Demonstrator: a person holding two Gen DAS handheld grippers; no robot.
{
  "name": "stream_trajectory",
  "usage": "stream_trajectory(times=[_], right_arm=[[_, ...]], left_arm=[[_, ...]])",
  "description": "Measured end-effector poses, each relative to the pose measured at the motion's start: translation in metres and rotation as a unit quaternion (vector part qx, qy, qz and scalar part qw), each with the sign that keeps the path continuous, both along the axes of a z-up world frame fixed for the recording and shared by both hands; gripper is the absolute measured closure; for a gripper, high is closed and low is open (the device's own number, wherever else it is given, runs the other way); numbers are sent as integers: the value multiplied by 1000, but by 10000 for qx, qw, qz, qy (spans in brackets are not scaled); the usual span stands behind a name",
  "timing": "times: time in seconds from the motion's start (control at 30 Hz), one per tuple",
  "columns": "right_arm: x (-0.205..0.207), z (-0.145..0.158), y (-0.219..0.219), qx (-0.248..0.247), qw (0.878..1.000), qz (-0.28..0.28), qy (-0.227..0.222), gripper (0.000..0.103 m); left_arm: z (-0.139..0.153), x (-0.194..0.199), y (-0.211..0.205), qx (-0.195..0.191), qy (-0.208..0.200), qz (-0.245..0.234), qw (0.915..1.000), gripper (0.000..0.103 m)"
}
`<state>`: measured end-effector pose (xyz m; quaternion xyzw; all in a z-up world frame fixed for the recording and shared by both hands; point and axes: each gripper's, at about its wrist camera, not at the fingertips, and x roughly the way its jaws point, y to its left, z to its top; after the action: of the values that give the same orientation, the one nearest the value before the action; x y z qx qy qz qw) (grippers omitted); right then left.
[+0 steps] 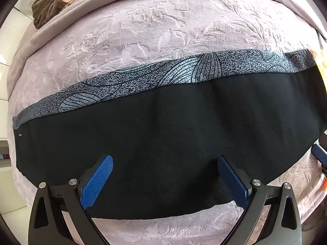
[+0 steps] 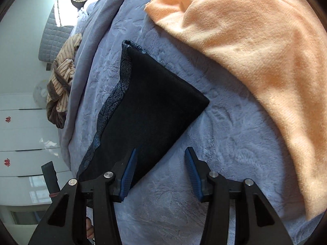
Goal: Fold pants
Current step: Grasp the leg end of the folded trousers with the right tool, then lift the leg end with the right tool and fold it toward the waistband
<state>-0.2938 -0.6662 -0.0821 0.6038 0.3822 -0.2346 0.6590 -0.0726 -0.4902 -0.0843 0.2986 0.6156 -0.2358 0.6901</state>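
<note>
The black pants (image 1: 163,126) lie folded flat on the plush bedspread (image 1: 163,26), with a grey patterned band (image 1: 155,75) along the far edge. My left gripper (image 1: 165,161) is open and hovers just above the near part of the pants, holding nothing. In the right wrist view the pants (image 2: 151,102) stretch away from the camera. My right gripper (image 2: 160,153) is open at the pants' near right edge, left finger over the cloth, right finger over the bedspread (image 2: 214,132). The other gripper's blue fingertip (image 1: 319,155) shows at the left view's right edge.
A peach towel (image 2: 255,51) lies on the bed to the right of the pants. A striped brown-and-cream garment (image 2: 61,81) is bunched at the bed's far left edge, also in the left view (image 1: 55,0). White drawers (image 2: 24,143) stand beside the bed.
</note>
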Motion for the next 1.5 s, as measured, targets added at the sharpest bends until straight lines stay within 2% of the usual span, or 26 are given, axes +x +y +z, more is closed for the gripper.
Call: stream_trajectory(times=[0.2,0.67,0.77,0.83,0.9,1.0,1.07,1.1,1.13,1.23,1.27,1.33,1.43,1.5], right_arm=[[1,-5,1,-13,10000,32,8,51],[17,-27,-11,-33,9992,-117,-386,50],[22,-28,-16,-30,9972,-228,-711,48],[26,-17,-17,-164,9931,-134,-1150,48],[28,-8,-18,-319,9905,9,-1336,48],[29,-10,-18,-405,9924,164,-1150,48],[22,-22,-20,-292,9945,62,-1006,48],[19,-28,-20,-209,9947,-28,-1003,51],[16,-34,-22,-126,9946,-144,-1018,52],[15,-45,-29,183,9929,-435,-1096,65],[16,-47,-30,277,9914,-484,-1183,78],[16,-46,-31,325,9888,-513,-1365,84],[17,-41,-28,303,9857,-493,-1584,87],[18,-36,-26,293,9834,-513,-1713,88]], left_arm=[[-2,1,7,-21,28,-18,10000,0],[-12,2,11,-68,14,-96,9999,0],[-17,2,14,-105,38,-108,9999,0],[-19,2,16,-131,17,-112,9998,0],[-21,1,16,-151,-1,-145,9998,0],[-22,2,18,-197,89,-132,9997,0],[-16,6,20,-279,146,-98,9995,8],[-9,7,22,-378,88,-72,9992,19],[-3,8,24,-475,63,-70,9988,21],[13,10,25,-868,-64,-77,9962,21],[15,10,24,-938,-131,-90,9955,21],[15,9,21,-1033,-288,-102,9942,21],[-6,5,10,-978,-456,-32,9942,21],[-30,-3,0,-808,-574,-93,9950,20]])
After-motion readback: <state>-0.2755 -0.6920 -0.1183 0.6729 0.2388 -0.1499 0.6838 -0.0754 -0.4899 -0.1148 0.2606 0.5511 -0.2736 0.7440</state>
